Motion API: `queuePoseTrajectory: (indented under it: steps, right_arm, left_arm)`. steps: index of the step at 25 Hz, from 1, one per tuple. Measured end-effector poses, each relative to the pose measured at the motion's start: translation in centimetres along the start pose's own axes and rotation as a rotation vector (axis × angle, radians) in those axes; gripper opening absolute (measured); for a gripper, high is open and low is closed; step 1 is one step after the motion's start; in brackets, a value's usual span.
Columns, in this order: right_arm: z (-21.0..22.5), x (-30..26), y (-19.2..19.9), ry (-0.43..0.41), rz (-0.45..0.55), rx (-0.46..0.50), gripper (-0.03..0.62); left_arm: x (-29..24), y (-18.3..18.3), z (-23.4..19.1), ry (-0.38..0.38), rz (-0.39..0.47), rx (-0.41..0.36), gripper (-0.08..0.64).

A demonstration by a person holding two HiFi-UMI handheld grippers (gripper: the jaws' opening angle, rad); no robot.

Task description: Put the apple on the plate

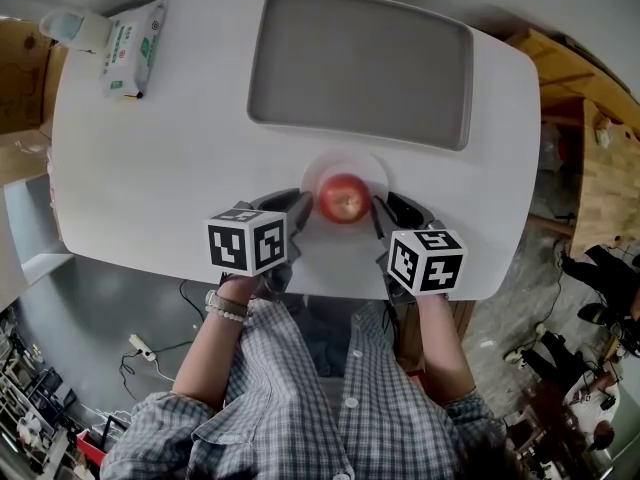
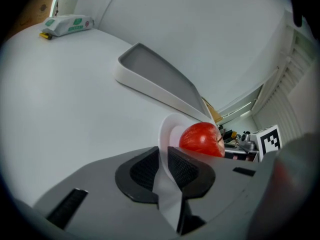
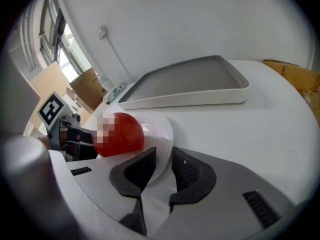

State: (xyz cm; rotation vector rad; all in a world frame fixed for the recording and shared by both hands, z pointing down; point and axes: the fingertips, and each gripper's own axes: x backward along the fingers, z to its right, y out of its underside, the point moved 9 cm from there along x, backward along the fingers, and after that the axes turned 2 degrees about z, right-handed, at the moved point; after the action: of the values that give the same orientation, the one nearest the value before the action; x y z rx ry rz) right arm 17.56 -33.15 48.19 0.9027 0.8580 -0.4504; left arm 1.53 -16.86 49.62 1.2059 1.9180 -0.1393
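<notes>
Apple (image 1: 343,200), likely firm but roll-prone (grasp across its middle), sits on plate (image 1: 345,158); left gripper (image 1: 303,206) and right gripper (image 1: 380,211) clamp opposite plate rims.

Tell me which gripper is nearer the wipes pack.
Left. The left gripper grips the plate at its left rim, the wipes pack far ahead to its left; the right gripper grips the opposite rim, beyond the apple.
</notes>
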Motion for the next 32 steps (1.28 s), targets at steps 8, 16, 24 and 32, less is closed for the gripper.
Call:
queuePoseTrajectory:
  steps: [8, 16, 24, 32]
  right_arm:
    - [0.8, -0.1, -0.2, -0.014, 0.0, -0.216, 0.072]
    - [0.9, 0.2, -0.6, -0.022, 0.007, -0.29, 0.058]
    - [0.3, 0.7, -1.5, -0.028, 0.012, -0.306, 0.054]
    - [0.0, 1.1, -3.0, -0.044, 0.025, -0.341, 0.052]
  left_arm:
    - [-0.2, -0.4, -0.3, 0.009, -0.023, 0.087, 0.051]
    - [-0.1, -0.6, -0.3, -0.001, -0.034, 0.14, 0.044]
    - [0.6, -1.1, -0.2, -0.012, -0.04, 0.16, 0.044]
    - [1.5, -2.6, 0.4, -0.011, -0.029, 0.18, 0.043]
